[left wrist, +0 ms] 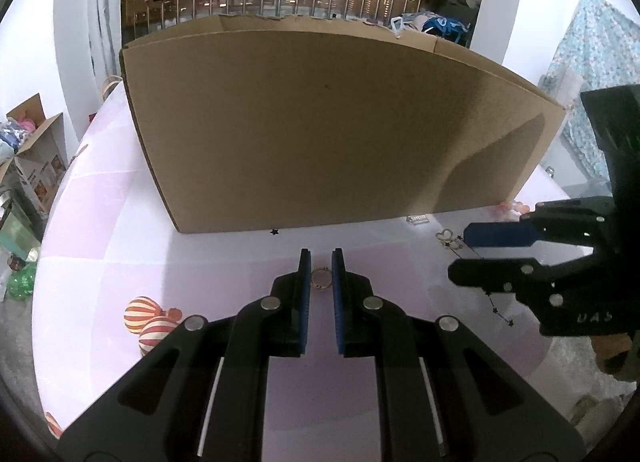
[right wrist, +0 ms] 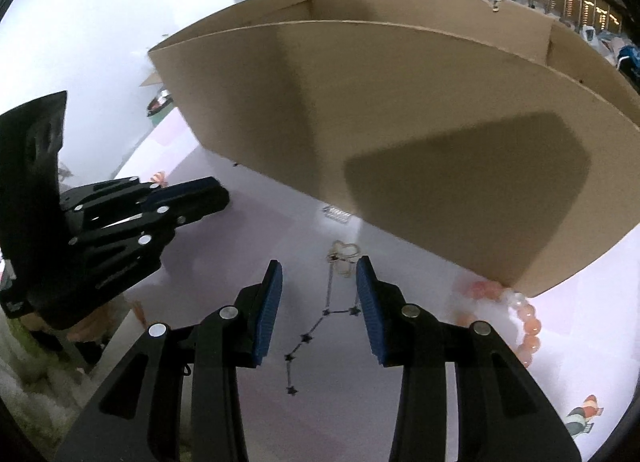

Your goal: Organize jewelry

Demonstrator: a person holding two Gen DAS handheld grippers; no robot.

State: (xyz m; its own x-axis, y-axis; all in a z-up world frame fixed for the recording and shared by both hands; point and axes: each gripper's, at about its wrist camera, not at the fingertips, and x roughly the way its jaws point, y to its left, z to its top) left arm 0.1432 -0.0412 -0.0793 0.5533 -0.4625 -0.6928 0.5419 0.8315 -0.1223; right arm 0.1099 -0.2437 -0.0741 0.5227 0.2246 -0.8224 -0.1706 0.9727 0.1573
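Pink glossy tablecloth (left wrist: 100, 221) is lying under both grippers. Left gripper (left wrist: 321, 262) is pinching a thin round gold ring (left wrist: 321, 277) between ribbed blue pads; right gripper (right wrist: 319, 268) is hanging parted over a star-link chain necklace (right wrist: 320, 322). Matte cardboard box (left wrist: 320, 121) is standing behind, peach bead bracelet (right wrist: 528, 326) beside it.
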